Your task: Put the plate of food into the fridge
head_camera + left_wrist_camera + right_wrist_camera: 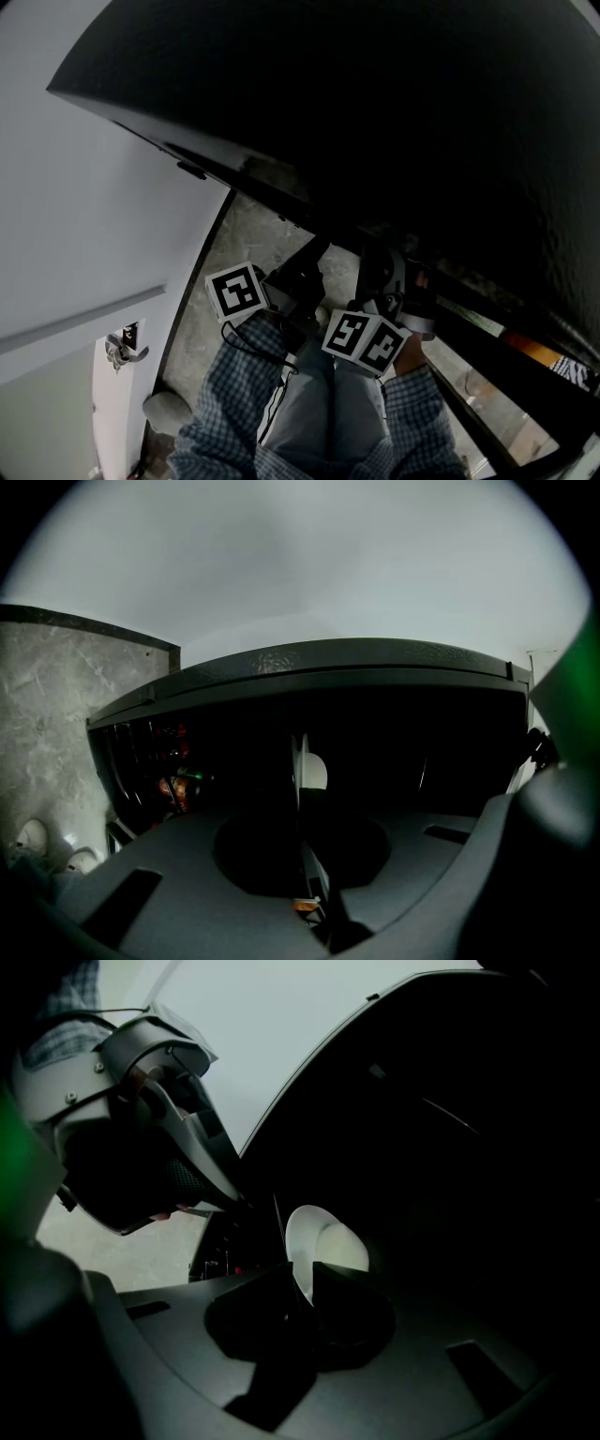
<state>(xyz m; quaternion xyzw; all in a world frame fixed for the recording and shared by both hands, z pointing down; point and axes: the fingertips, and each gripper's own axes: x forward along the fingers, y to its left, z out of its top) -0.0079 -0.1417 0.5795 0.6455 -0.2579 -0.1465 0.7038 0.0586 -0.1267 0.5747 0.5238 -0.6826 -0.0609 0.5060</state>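
The left tool (300, 850) is clenched on the rim of a white plate (313, 772). In the left gripper view the plate shows edge-on as a thin pale line running up the middle of the frame, with a rounded white patch just to its right. The right tool (301, 1290) is clenched on the same plate (326, 1241). In the right gripper view its two dark jaws press the lower rim from either side, and the pale dish rises above them at the centre of the frame. Whatever lies on the plate cannot be made out.

The plate hangs in front of the dark fridge (375, 672), whose inside fills the middle band of the left gripper view. Some reddish items (174, 785) sit on racks at middle left, too dim to name. In the right gripper view the fridge (450, 1147) takes up the whole right half, and the pale body of the left tool shows at upper left.

In the head view, both tools sit near the lower centre, each with its marker cube (234, 292). They are held out from checked sleeves (230, 380). The plate itself is lost in shadow there. A grey stone floor (246, 234) runs up the middle, with a white wall (84, 206) on the left.
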